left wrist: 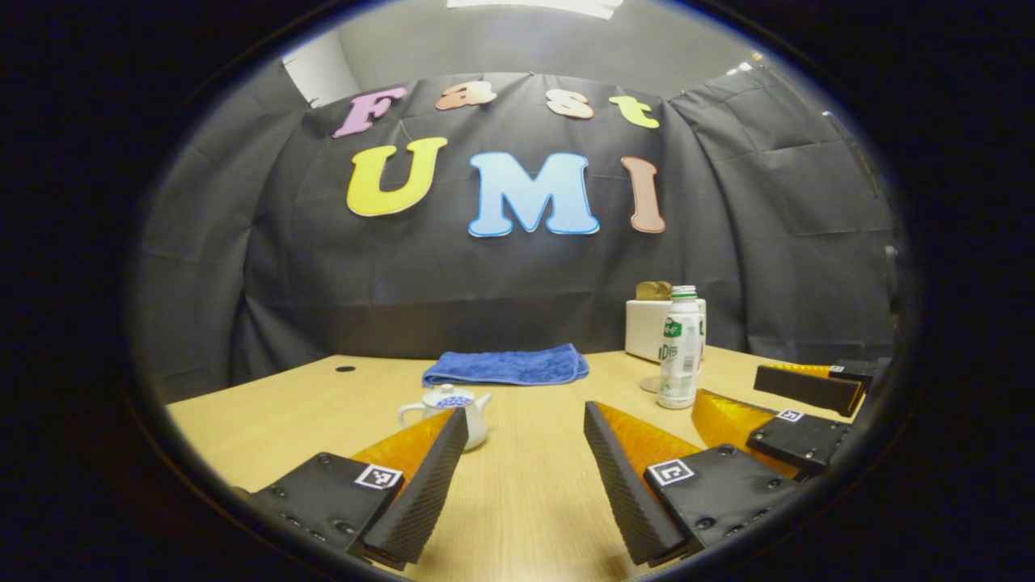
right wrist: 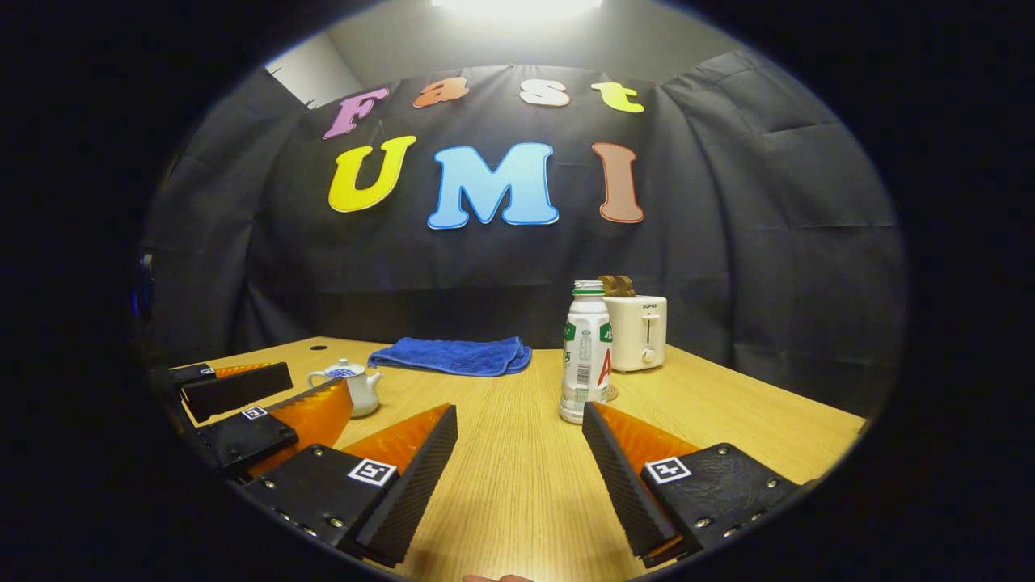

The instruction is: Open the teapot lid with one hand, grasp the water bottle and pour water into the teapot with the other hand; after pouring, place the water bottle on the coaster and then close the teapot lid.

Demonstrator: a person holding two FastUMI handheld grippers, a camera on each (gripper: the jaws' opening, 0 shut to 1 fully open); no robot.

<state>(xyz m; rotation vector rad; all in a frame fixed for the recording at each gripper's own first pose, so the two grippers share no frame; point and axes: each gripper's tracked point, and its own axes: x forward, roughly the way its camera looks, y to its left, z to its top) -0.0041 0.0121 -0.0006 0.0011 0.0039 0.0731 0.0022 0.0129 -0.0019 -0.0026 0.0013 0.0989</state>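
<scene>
We have not started yet: the lid sits on the teapot, the bottle stands untouched, and both grippers are wide apart, holding nothing.

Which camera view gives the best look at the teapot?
The right gripper view: the teapot shows lid, spout and most of its body. In the left gripper view, the teapot sits partly behind a finger of the left hand-held gripper.
</scene>
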